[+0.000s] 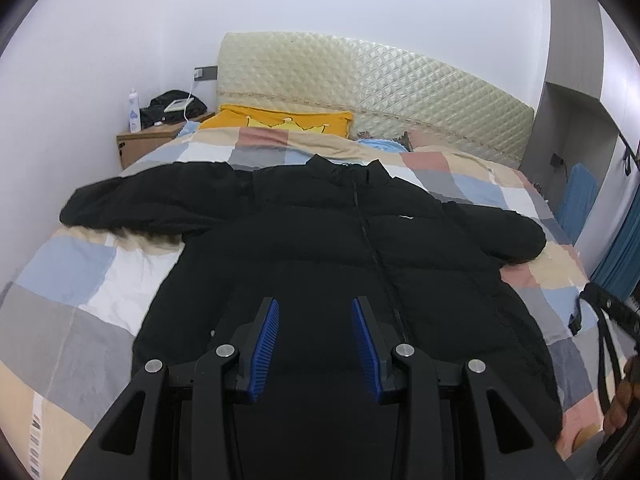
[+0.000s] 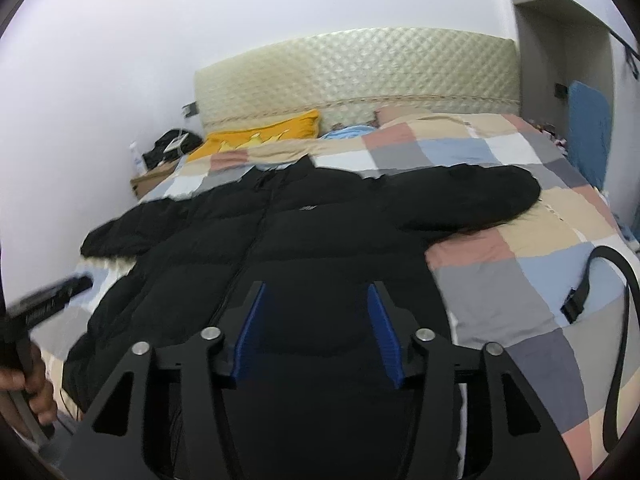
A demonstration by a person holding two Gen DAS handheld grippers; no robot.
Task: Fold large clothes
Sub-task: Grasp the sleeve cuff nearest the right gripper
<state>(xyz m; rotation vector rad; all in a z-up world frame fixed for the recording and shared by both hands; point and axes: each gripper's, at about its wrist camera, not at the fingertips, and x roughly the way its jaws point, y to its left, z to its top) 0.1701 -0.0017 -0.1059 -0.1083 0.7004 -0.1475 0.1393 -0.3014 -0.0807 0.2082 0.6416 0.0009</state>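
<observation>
Left wrist view: we are holding our left gripper and right gripper, jaws apart, above the spread black jacket.

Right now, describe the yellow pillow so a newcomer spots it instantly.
Start at the cream quilted headboard of the bed. Against its base, near the wooden nightstand, lies the yellow pillow. It is the only bright yellow thing; the checked pastel quilt beside it is pale.
</observation>
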